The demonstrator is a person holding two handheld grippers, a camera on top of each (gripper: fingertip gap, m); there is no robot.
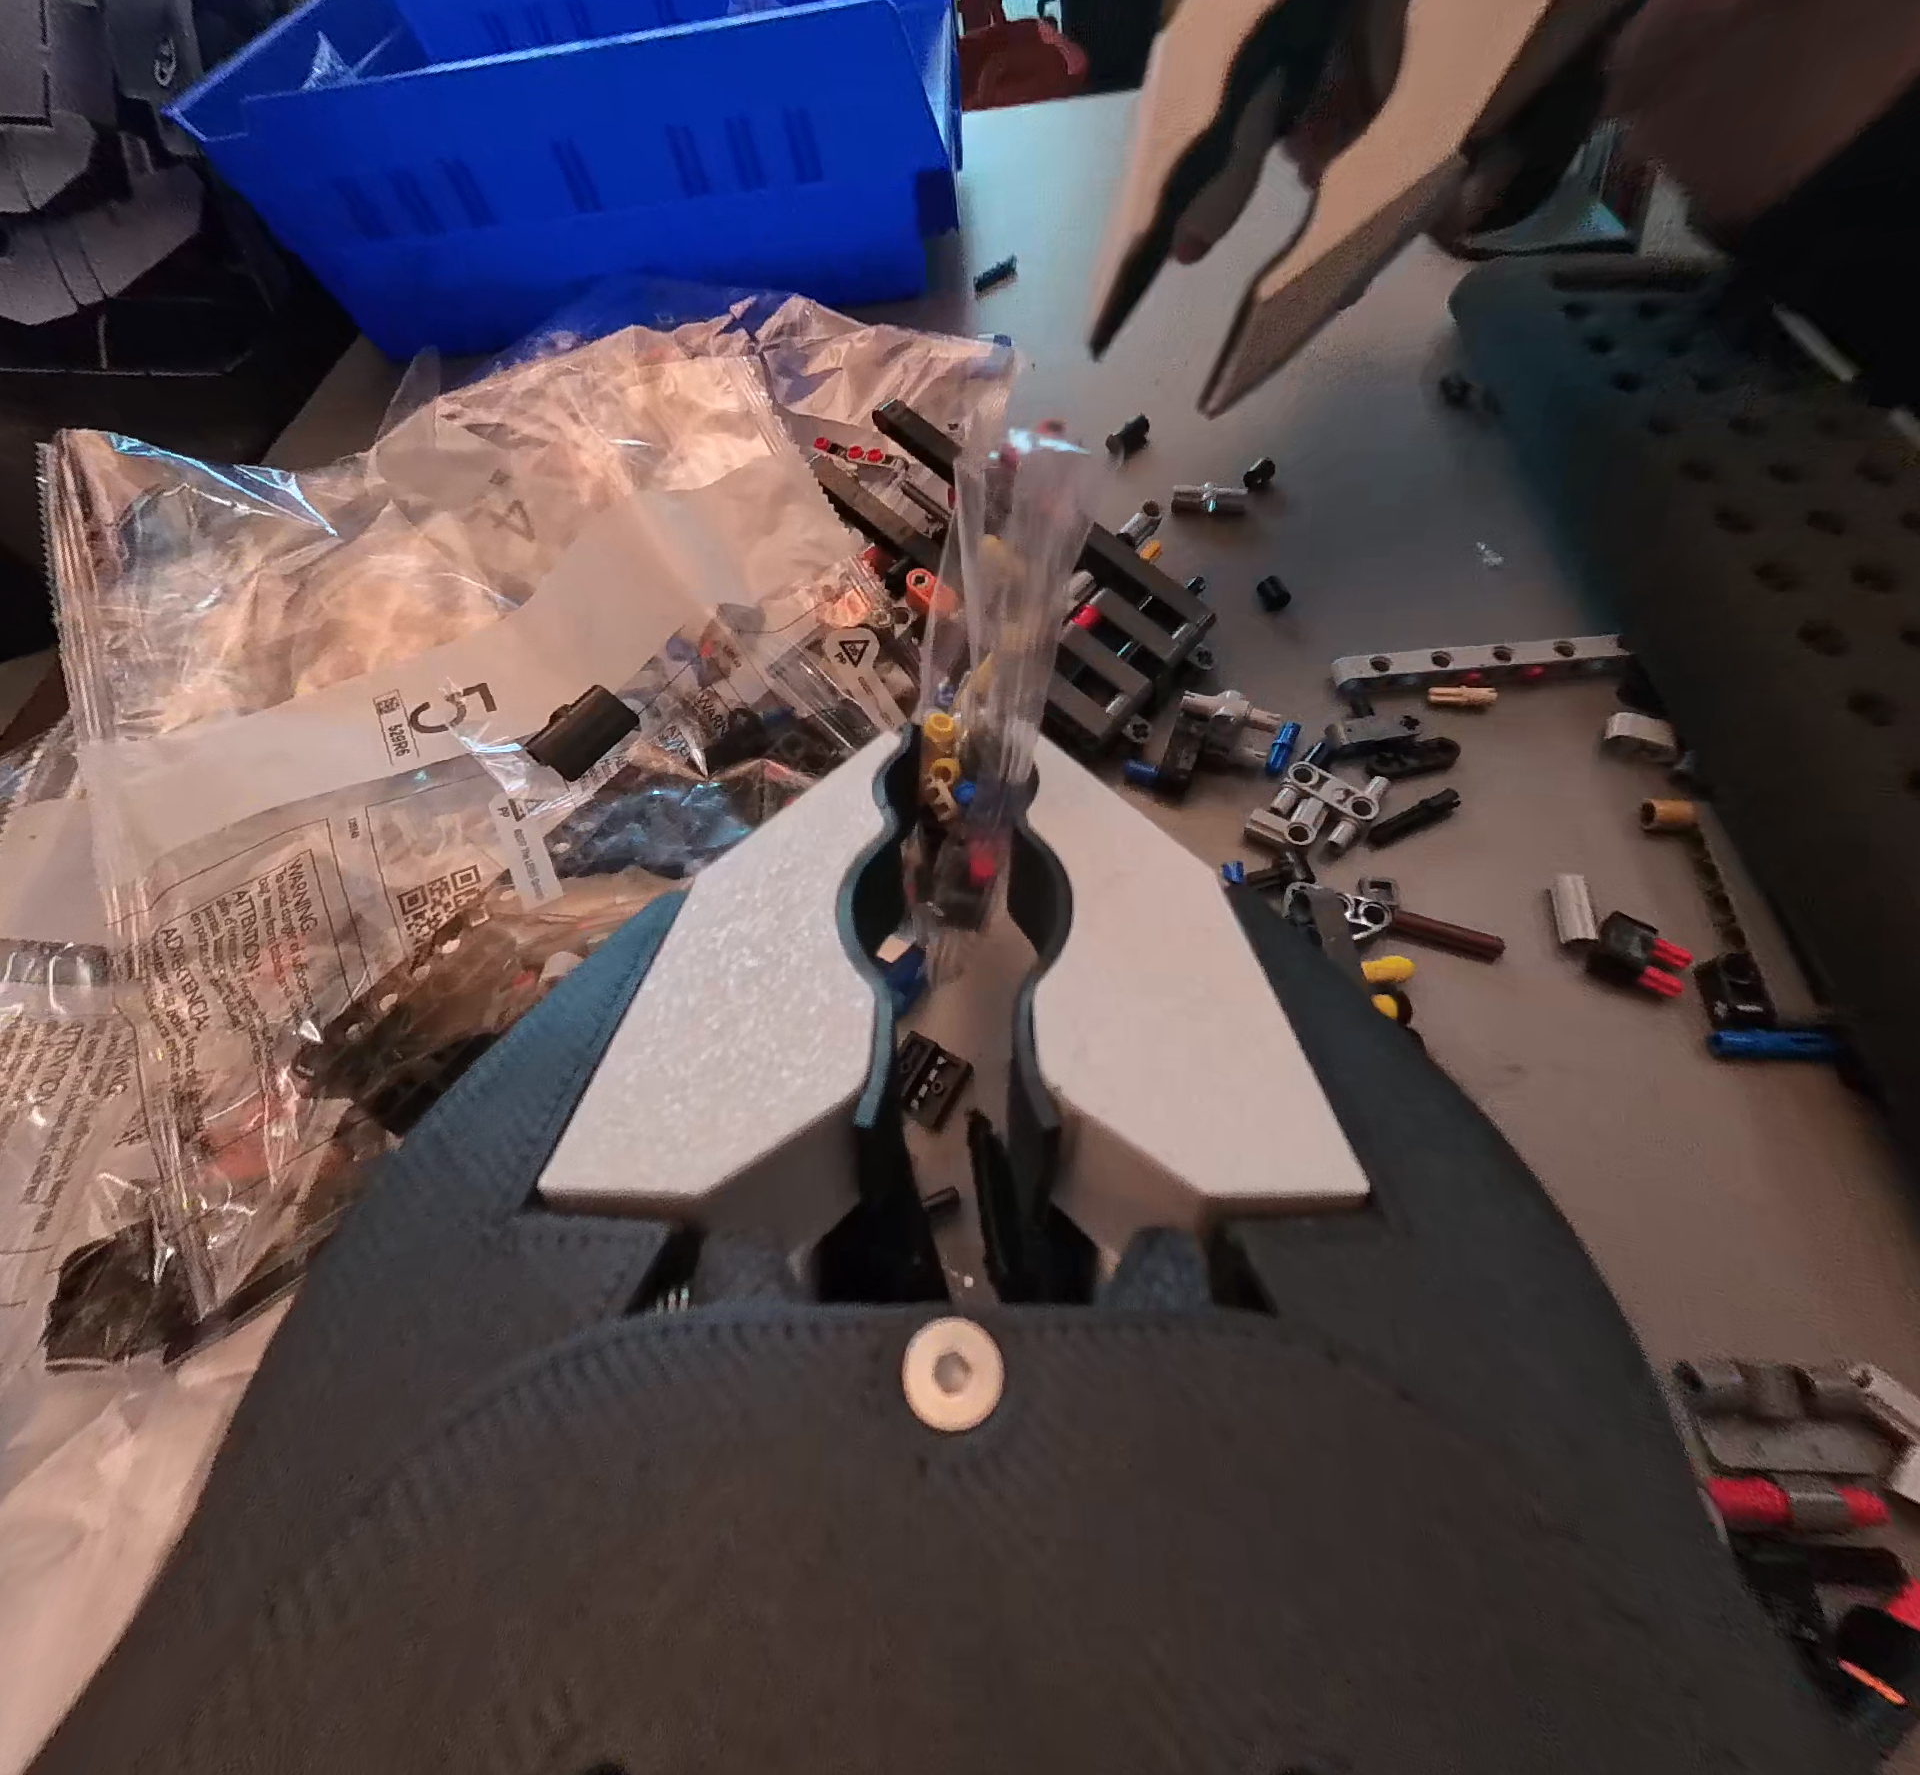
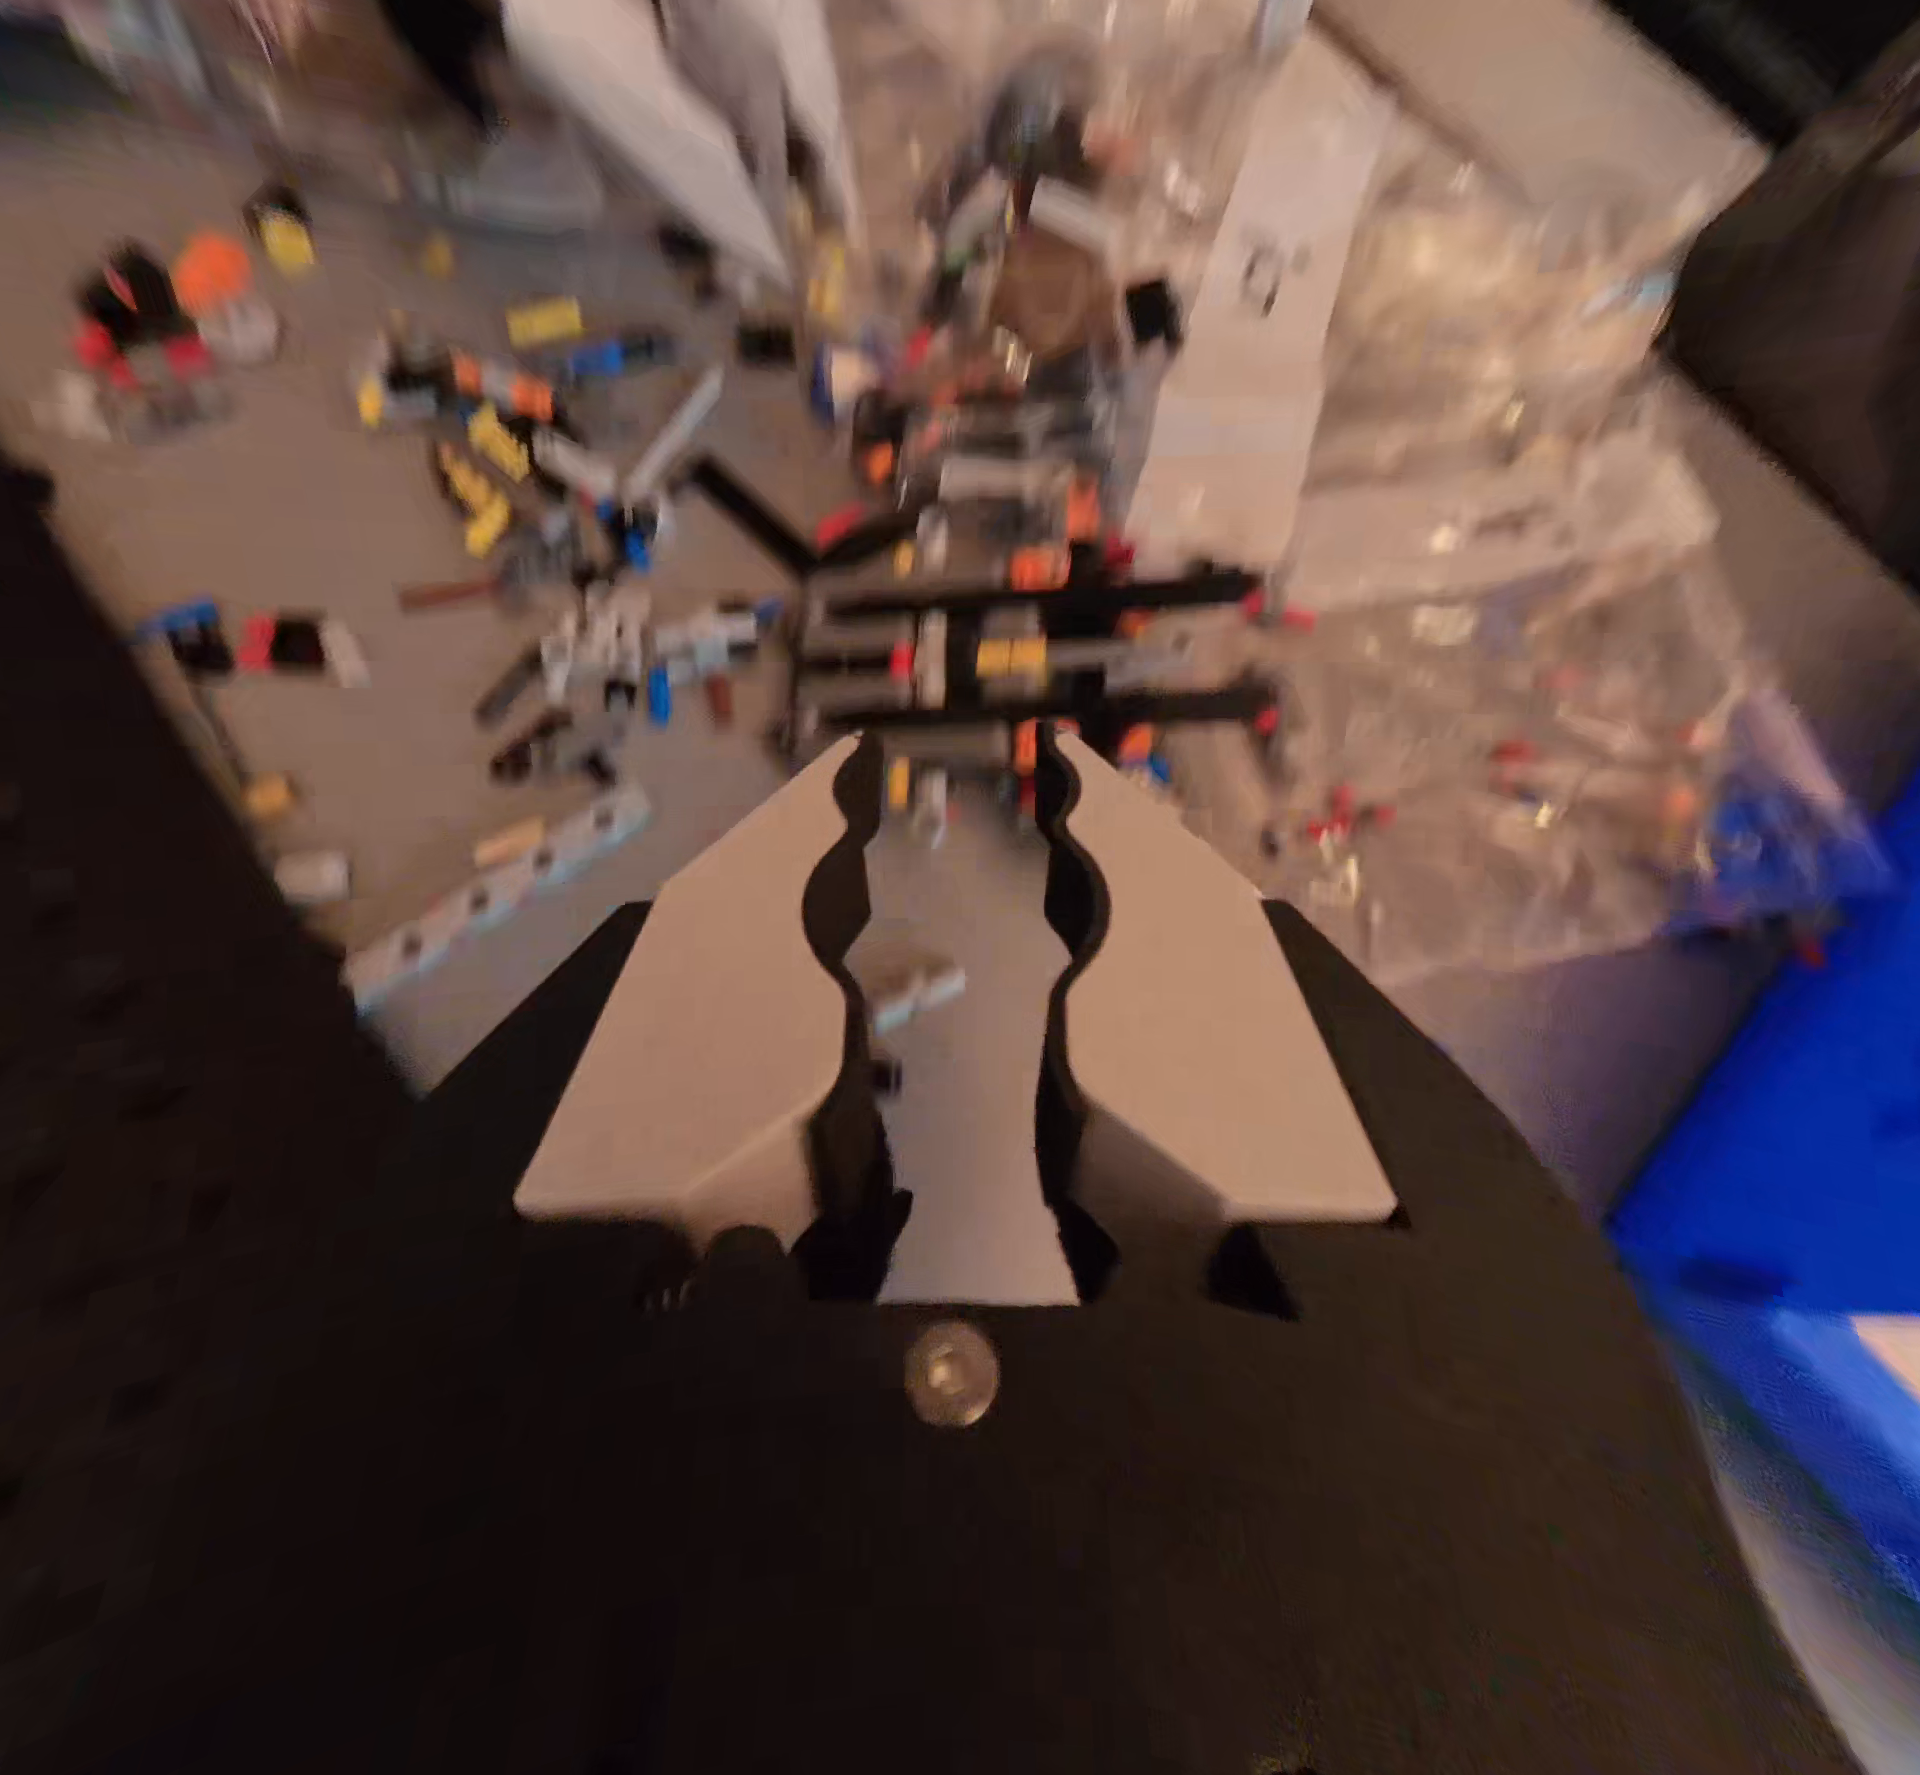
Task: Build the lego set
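Note:
My left gripper (image 1: 971,759) is shut on a small clear bag (image 1: 1003,562) of tiny yellow, blue, red and black Lego pieces. It holds the bag upright above the table. A black Lego frame assembly (image 1: 1132,629) lies just beyond it. My right gripper (image 1: 1158,375) is open and empty, hanging in the air at the upper right, blurred. In the blurred right wrist view the right gripper (image 2: 954,738) is open above the black frame (image 2: 1039,595). The left gripper's pale fingers (image 2: 644,94) show at the top.
Blue bins (image 1: 582,156) stand at the back left. Larger clear part bags (image 1: 343,686) cover the left of the grey table (image 1: 1558,1154). Loose Lego pieces (image 1: 1320,806) are scattered at the right. A dark perforated board (image 1: 1766,582) lies along the right edge. Tip to tip, the grippers are about 12 centimetres apart.

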